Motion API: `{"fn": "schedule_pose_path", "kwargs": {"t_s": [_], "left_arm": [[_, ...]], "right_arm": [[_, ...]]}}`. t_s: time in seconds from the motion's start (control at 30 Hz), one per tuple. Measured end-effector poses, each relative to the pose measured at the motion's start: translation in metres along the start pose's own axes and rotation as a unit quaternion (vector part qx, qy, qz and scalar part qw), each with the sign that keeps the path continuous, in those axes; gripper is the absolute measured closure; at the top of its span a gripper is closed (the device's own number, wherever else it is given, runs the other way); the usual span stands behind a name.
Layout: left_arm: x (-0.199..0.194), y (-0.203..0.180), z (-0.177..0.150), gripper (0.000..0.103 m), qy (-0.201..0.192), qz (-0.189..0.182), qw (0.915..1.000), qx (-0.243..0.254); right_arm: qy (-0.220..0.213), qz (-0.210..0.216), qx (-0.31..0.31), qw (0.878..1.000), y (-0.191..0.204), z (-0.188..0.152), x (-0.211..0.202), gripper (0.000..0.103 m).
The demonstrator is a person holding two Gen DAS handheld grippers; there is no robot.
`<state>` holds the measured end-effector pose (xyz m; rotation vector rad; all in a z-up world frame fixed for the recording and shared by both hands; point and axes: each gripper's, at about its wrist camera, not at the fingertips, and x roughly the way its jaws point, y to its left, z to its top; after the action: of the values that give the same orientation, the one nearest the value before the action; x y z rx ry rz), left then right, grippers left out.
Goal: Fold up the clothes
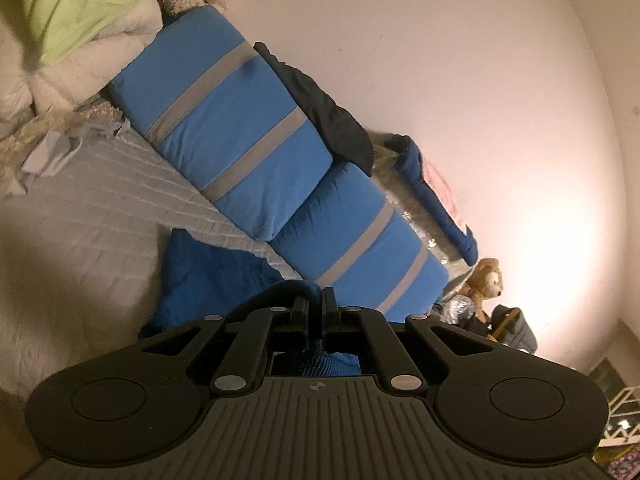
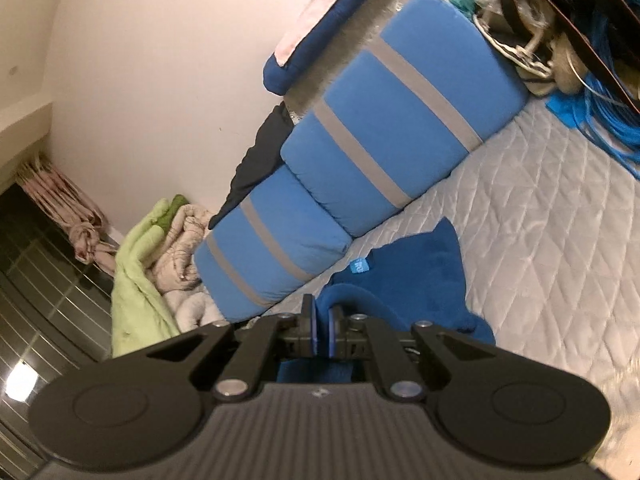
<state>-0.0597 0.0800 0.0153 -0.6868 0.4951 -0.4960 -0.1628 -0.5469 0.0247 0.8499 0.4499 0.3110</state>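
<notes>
Starting at our left, the left gripper (image 1: 315, 300) is pressed together on a fold of the dark blue garment (image 1: 208, 276), which trails down onto the quilted bed (image 1: 80, 216). To our right, the right gripper (image 2: 321, 320) pinches another edge of the same garment (image 2: 416, 276), its light blue tag (image 2: 358, 266) showing. Behind it, two blue cushions with grey stripes (image 2: 384, 128) lean along the wall (image 2: 160, 60).

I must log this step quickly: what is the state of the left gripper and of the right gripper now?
Left gripper: shut on the dark blue fleece garment.
Right gripper: shut on the same garment.
</notes>
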Motion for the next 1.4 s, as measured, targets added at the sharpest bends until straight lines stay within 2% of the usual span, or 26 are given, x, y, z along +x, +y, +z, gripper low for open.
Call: {"fn": "schedule_pose_path", "kwargs": {"t_s": [0.47, 0.67, 0.93, 1.4], "left_arm": [[0.056, -0.017, 0.039, 0.098, -0.010, 0.031, 0.9951, 0.093], [0.084, 0.001, 0.046, 0.098, 0.001, 0.043, 0.9965, 0.071], [0.125, 0.017, 0.064, 0.098, 0.016, 0.055, 0.9967, 0.058], [0.208, 0.059, 0.068, 0.098, 0.059, 0.113, 0.9906, 0.050]], "right_arm": [[-0.010, -0.046, -0.105, 0.993, 0.033, 0.050, 0.064, 0.097], [-0.007, -0.042, -0.090, 0.995, 0.017, 0.058, 0.091, 0.097], [0.008, -0.042, -0.032, 0.999, -0.012, 0.073, 0.136, 0.097], [0.026, -0.123, -0.062, 0.990, -0.048, 0.078, 0.218, 0.097]]}}
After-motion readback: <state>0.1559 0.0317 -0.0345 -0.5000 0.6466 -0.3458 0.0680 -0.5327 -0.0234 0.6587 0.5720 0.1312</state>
